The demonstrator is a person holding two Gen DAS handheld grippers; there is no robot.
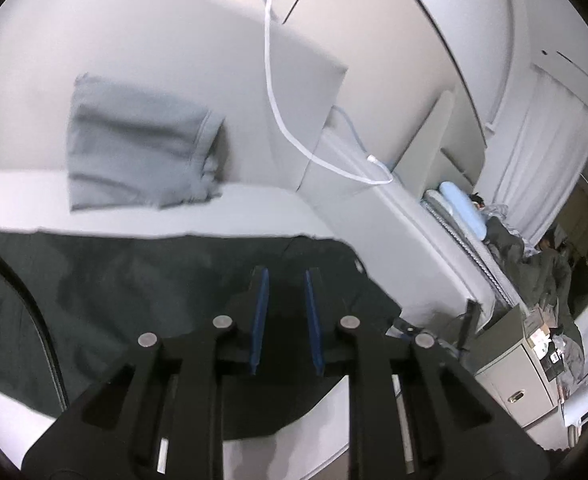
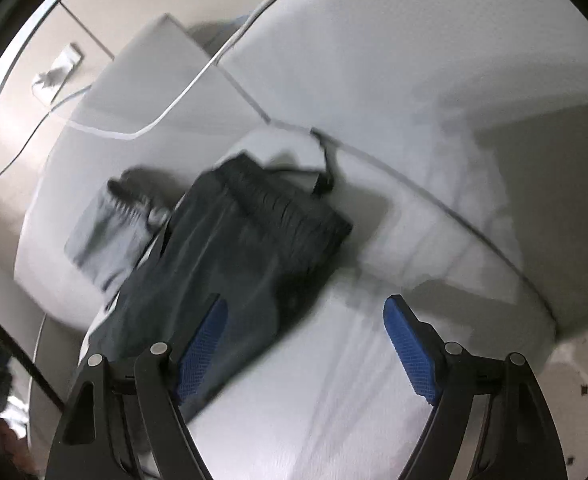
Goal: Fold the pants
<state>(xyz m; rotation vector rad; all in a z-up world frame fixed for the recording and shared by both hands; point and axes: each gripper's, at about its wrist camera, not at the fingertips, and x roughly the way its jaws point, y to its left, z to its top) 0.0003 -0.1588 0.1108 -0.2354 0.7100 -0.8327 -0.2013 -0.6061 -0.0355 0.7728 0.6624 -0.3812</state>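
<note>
Left gripper (image 1: 285, 320), black frame with blue ribbed pads: jaws narrow, a small gap between them, nothing visibly pinched; it hangs above the dark charcoal pants (image 1: 142, 280). Right gripper (image 2: 305, 344), same build: jaws spread wide, empty, over the white mattress (image 2: 374, 80). The dark pants (image 2: 238, 248) lie partly folded on the mattress, ribbed elastic waistband at the far end, drawstring trailing onto the sheet; the right gripper's left pad overlaps their near edge in view, contact cannot be told. Just beside them, a folded light grey-blue garment (image 1: 138, 148) lies flat. A white cable (image 1: 278, 112) hangs along the beige wall panel (image 1: 394, 60). Both views motion-blurred.
</note>
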